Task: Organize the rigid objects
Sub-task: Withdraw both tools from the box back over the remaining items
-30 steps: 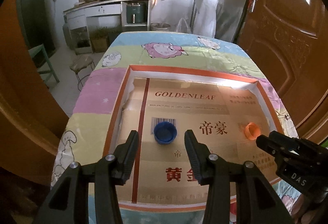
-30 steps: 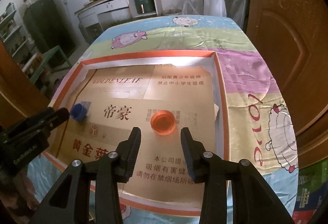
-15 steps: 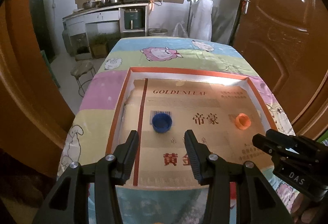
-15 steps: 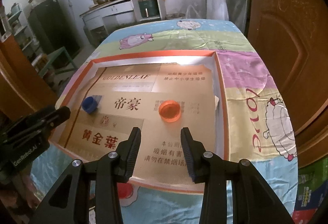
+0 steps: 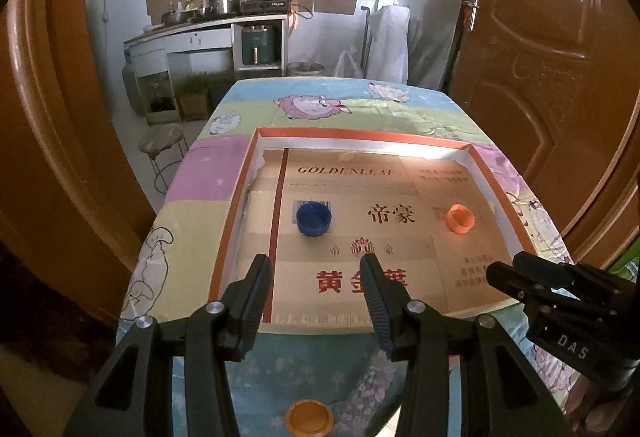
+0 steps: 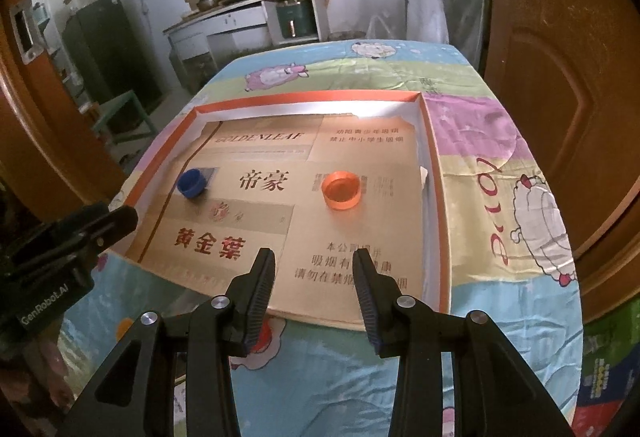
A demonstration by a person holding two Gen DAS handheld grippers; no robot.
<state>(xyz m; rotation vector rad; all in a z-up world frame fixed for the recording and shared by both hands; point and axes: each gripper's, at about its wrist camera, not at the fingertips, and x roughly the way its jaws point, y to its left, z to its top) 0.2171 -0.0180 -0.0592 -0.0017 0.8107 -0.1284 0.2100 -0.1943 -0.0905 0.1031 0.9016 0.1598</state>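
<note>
I see my left gripper (image 5: 316,269) and right gripper (image 6: 314,265), both w/ jaws apart & holding nothing, hovering at the near edge of a shallow cardboard tray (image 5: 236,197) on a cartoon-print tablecloth (image 6: 500,197), w/ a blue cap (image 5: 313,217) left-centre & an orange cap (image 6: 341,190) right, well apart.

**Two caps in tray, jaws parted**

Left gripper (image 5: 316,277) held above near edge of cardboard tray (image 5: 476,151), jaws apart, empty. Blue cap (image 5: 313,217) lying open side up ahead, orange cap (image 5: 460,219) well apart to its right. Right gripper (image 5: 504,277) at lower right. Orange disc (image 5: 309,417) on desk (image 5: 192,221) cloth below.
</note>
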